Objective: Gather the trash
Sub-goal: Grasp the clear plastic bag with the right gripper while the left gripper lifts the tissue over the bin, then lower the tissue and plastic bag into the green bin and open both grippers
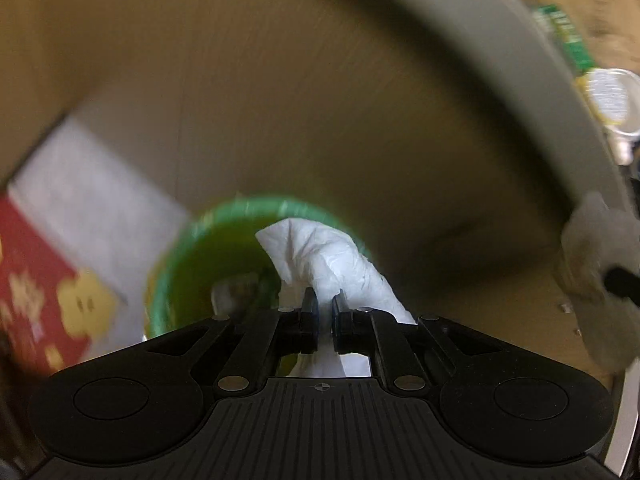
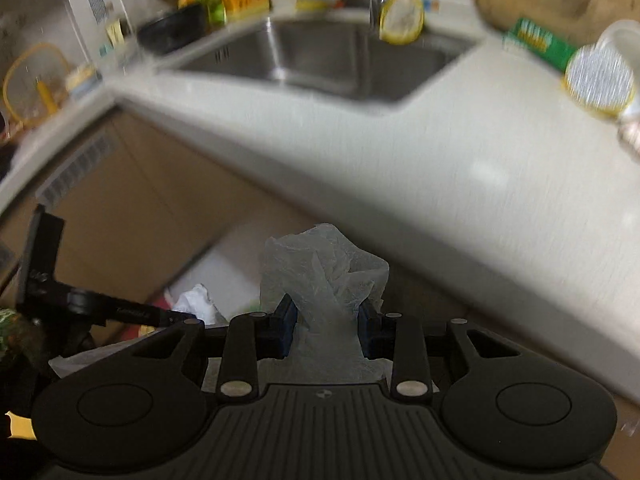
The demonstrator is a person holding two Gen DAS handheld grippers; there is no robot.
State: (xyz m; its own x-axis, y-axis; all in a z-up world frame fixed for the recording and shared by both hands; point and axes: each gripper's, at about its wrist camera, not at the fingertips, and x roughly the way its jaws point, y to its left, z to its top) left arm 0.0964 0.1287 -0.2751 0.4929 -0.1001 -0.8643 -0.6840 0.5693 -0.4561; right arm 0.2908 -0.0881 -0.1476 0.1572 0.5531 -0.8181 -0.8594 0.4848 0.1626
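A: Two grippers are in view, and each one holds a piece of trash. In the left wrist view the left gripper [image 1: 324, 300] is at the lower middle of the frame, its jaws almost together, pinching a crumpled white tissue [image 1: 320, 252].

B: And what is behind that tissue?

A: A green bin [image 1: 180, 264], a little left of the middle, with its open mouth toward the camera. The tissue stands in front of its rim. At the left edge lies a red sheet with yellow shapes [image 1: 36, 280], blurred.

B: What about the right side?

A: In the right wrist view the right gripper [image 2: 328, 320] is at the lower middle. Its jaws stand narrow, pressing from both sides on a thin, half-clear crumpled wrapper [image 2: 324, 276].

B: Where is it in the room?

A: In front of a pale counter [image 2: 440, 184] that crosses the frame. The steel sink [image 2: 320, 60] is at the upper middle, and a round foil lid [image 2: 598, 80] at the upper right. The left gripper comes in from the lower left with its white tissue.
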